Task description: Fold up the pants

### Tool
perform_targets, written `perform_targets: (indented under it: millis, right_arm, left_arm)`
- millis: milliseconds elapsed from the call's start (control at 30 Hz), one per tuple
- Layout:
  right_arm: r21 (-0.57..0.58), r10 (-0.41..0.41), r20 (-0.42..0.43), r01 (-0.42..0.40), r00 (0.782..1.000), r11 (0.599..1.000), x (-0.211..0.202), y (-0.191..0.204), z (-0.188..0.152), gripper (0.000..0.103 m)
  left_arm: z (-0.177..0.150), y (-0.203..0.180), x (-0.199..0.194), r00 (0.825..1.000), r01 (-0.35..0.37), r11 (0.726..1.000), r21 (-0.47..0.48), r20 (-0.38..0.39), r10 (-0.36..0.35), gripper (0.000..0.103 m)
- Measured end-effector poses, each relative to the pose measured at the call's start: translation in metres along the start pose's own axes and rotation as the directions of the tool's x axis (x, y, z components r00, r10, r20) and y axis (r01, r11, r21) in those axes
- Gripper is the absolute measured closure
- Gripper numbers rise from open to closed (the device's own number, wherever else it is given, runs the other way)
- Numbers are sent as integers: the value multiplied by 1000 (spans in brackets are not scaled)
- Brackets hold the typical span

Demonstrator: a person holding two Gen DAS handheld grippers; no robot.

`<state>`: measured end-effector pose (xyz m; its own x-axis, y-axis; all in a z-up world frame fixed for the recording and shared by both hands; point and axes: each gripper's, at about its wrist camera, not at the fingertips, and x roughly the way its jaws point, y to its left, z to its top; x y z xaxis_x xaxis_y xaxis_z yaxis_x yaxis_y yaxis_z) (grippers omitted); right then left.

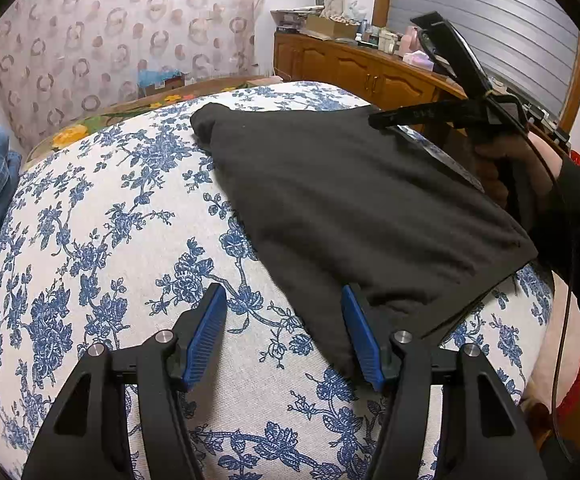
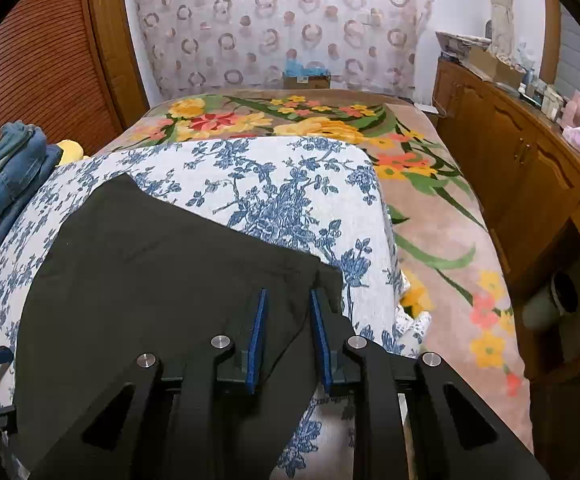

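Observation:
Black pants [image 1: 354, 204] lie folded on a blue-flowered white cloth [image 1: 121, 220] on the bed; they also show in the right wrist view [image 2: 161, 272]. My left gripper [image 1: 283, 312] is open, low over the cloth, its right finger at the pants' near corner. My right gripper [image 2: 287, 312] is partly open with a fold of the pants' edge between its blue pads [image 2: 258, 332], not pinched. The right gripper also shows in the left wrist view [image 1: 382, 118] at the pants' far right edge.
A stack of blue jeans [image 2: 5, 188] sits at the bed's left edge. A floral blanket [image 2: 430, 216] covers the bed beyond and right of the cloth. A wooden cabinet [image 2: 530, 176] with clutter on top stands at the right. A patterned curtain [image 2: 281, 24] hangs behind.

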<state>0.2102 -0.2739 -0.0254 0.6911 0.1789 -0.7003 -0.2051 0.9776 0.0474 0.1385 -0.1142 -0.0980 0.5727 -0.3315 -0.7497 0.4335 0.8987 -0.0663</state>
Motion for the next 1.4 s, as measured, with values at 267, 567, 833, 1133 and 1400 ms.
perform_targets:
  millis: [267, 567, 833, 1133, 1400]
  right_arm:
    - [10, -38, 62, 38, 997, 999, -10, -10, 2, 101]
    - [42, -75, 6, 74, 997, 996, -8, -13, -2, 98]
    - [-31, 6, 76, -4, 997, 1000, -65, 11, -39, 74]
    - [-70, 46, 93, -39, 995, 997, -118, 46, -102, 62]
    - [-58, 3, 78, 1, 997, 998, -134, 56, -129, 61]
  left_arm:
    - [0, -2, 0, 1000, -8, 1000, 7, -1, 8, 42]
    - [0, -2, 0, 1000, -10, 1000, 9, -1, 10, 42]
    - [-1, -2, 1, 1000, -10, 1000, 9, -1, 10, 42]
    - [-1, -2, 1, 1000, -10, 1000, 10, -1, 10, 42]
    - [-1, -2, 1, 1000, -10, 1000, 9, -1, 10, 42]
